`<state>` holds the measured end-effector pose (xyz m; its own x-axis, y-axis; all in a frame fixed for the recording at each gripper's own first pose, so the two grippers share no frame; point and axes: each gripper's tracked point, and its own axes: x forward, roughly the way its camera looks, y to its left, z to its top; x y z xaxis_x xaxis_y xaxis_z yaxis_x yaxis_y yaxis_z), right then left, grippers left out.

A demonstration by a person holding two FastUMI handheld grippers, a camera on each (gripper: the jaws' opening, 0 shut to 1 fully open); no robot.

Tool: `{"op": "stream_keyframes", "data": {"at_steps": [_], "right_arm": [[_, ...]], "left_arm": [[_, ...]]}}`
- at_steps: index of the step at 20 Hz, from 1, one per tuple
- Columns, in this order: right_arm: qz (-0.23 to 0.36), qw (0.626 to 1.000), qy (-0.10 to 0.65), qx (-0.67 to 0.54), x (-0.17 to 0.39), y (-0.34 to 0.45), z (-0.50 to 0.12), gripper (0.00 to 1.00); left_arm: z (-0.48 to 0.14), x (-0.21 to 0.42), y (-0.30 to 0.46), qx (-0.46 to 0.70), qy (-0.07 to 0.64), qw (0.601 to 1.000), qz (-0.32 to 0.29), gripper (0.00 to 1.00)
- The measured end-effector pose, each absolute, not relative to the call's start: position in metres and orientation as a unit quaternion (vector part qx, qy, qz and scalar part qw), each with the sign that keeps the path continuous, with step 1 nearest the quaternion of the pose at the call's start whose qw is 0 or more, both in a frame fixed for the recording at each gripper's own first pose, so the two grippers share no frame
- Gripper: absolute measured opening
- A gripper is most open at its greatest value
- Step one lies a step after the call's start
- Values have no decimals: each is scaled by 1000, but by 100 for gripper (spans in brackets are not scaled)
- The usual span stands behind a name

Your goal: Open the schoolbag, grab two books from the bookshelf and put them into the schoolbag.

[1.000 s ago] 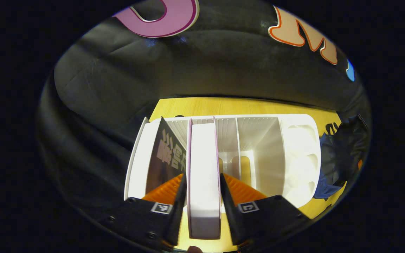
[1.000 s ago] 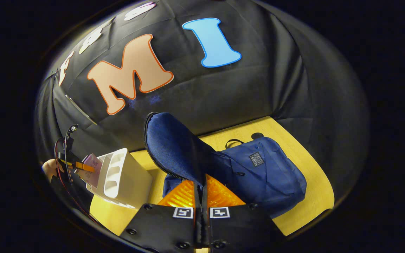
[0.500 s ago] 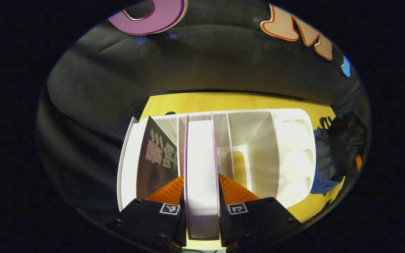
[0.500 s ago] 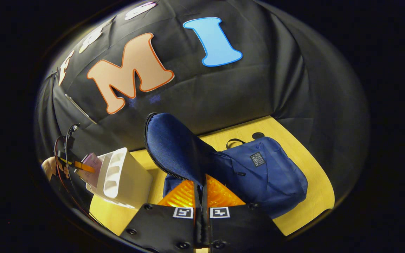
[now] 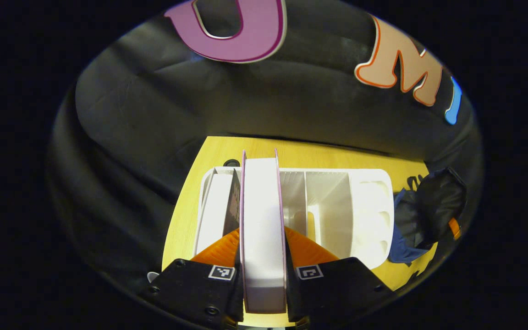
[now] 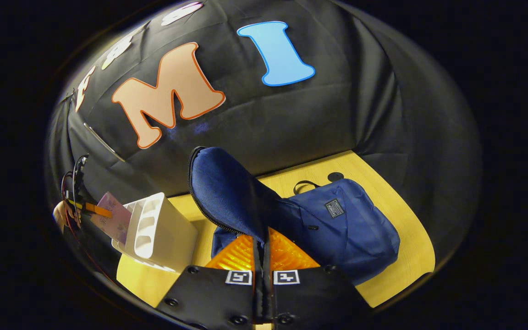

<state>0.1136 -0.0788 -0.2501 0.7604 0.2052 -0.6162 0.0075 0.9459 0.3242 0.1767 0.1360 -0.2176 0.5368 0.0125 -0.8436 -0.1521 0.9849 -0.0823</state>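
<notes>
Gripping: we had left claw (image 5: 262, 261) clamped on book (image 5: 262, 220), clear above bookshelf (image 5: 337, 206).
Flap: right claw (image 6: 262, 256) pinched schoolbag (image 6: 337, 224) flap, keeping the mouth agape.

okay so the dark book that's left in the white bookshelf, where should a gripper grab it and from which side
Grip the dark book by its upper edge, coming from above into the bookshelf's open top. It leans in a narrow slot between the end wall and a divider, so its covers are hemmed in. One finger on each cover, as the left gripper holds the pink-edged book.
</notes>
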Motion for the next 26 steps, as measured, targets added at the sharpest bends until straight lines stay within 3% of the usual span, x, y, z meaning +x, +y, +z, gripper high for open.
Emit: {"op": "stream_keyframes", "data": {"at_steps": [6, 15, 20, 23, 26], "right_arm": [[55, 925, 342, 156, 113, -78, -251, 3], [52, 924, 338, 169, 114, -79, -249, 2], [46, 923, 329, 195, 114, -88, -241, 1], [43, 924, 328, 194, 111, -93, -241, 5], [39, 924, 327, 195, 107, -97, -237, 4]], "left_arm": [[-158, 180, 141, -84, 424, 901, 42, 34], [-97, 187, 111, -263, 348, 900, -14, 31], [-100, 178, 79, -405, 331, 851, -38, 32], [-112, 180, 59, -451, 322, 831, -52, 32], [-122, 184, 30, -486, 322, 810, -67, 32]]}}
